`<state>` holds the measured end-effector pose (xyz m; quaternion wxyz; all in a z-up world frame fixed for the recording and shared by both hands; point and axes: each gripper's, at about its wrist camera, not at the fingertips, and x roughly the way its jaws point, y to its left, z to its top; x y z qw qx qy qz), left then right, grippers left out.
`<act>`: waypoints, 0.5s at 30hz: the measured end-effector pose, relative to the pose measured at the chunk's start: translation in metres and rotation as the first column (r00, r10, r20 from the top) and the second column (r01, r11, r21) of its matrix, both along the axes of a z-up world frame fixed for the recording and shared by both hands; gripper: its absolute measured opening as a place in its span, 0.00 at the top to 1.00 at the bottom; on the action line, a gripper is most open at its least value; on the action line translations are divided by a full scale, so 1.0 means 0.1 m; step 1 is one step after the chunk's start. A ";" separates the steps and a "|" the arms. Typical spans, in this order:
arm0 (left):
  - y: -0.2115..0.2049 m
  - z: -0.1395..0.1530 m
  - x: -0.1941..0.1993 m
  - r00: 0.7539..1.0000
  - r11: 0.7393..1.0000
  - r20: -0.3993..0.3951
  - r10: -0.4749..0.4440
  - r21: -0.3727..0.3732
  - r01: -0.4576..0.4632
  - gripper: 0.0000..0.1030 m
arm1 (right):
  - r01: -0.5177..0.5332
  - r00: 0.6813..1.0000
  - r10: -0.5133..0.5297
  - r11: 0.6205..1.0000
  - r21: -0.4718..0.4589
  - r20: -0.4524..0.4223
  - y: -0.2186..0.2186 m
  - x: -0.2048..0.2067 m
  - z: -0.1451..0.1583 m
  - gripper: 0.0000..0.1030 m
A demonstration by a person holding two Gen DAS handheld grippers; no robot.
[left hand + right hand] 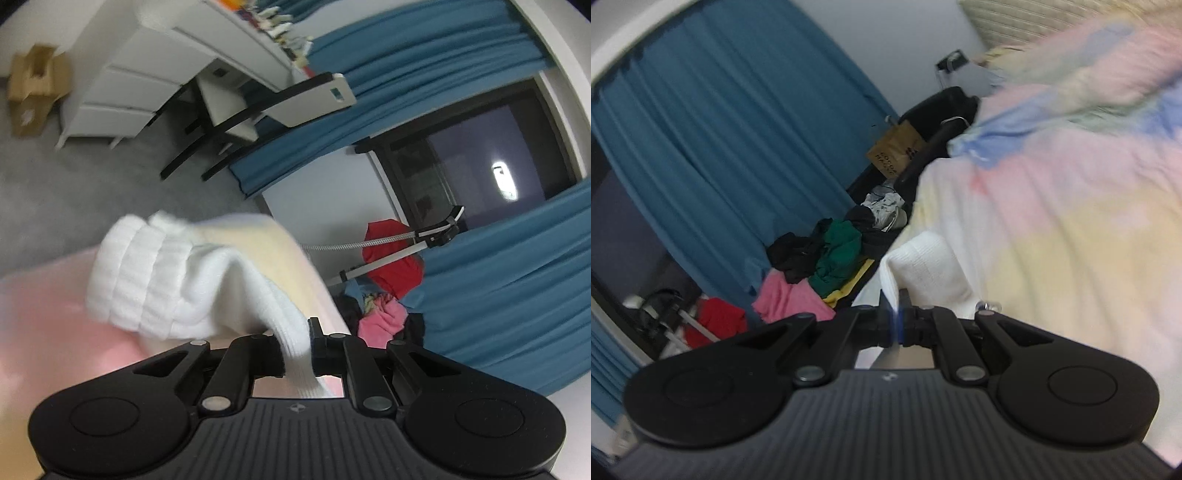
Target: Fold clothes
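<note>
a: we're on the left wrist view. our left gripper (297, 345) has its jaws pinched tight on a white sock (192, 280), thick ribbed knit, bunched into soft rolls and hanging out ahead of the fingers over the bed cover (48, 306).

b: the cover is pale pink here, going to yellow further off, and blurred. we can't make out its weave.

a: beyond it, grey carpet (92, 177), a white drawer unit (125, 96), a chair with black legs (258, 107) and a crumpled cardboard box (33, 85).

b: blue curtains (498, 288) fall in long pleats beside a dark window (480, 158). the heap of clothes (384, 310) is half hidden behind the bed edge; we see red and pink only.

a: over to the right wrist view. our right gripper (895, 325) is closed right down on a thin edge of the same white fabric (923, 269), finer ribbing on this end, lying against the bed.

b: the clamped bit smears into a blue-white streak at the pads, so we can't tell how much is caught.

a: the bedspread (1071, 221) fills the right side, washed pink, yellow and blue, all blurred.

b: left of it, the clothes pile (820, 266) shows pink, green, black and red, with a brown paper bag (897, 147) behind. its print is too soft to read.
</note>
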<state>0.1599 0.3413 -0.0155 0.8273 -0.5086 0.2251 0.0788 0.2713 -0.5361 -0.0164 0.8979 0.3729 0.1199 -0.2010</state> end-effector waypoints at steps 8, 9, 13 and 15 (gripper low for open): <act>-0.12 -0.41 2.18 0.986 0.990 -0.164 0.016 0.142 0.008 0.88 | -0.015 0.984 -0.004 0.994 -0.106 -0.179 0.21 1.72 -0.62 0.94; -0.13 -0.54 2.39 0.980 0.988 -0.196 0.021 0.154 0.009 0.88 | -0.018 0.978 -0.007 0.993 -0.118 -0.206 0.24 1.89 -0.75 0.94; -0.16 -1.02 2.88 0.951 0.984 -0.308 0.018 0.176 0.038 0.87 | -0.041 0.957 -0.006 0.987 -0.155 -0.290 0.29 2.37 -1.22 0.94; -0.15 -1.15 2.98 0.945 0.981 -0.328 0.002 0.184 0.062 0.84 | -0.072 0.949 0.018 0.984 -0.161 -0.314 0.27 2.47 -1.39 0.92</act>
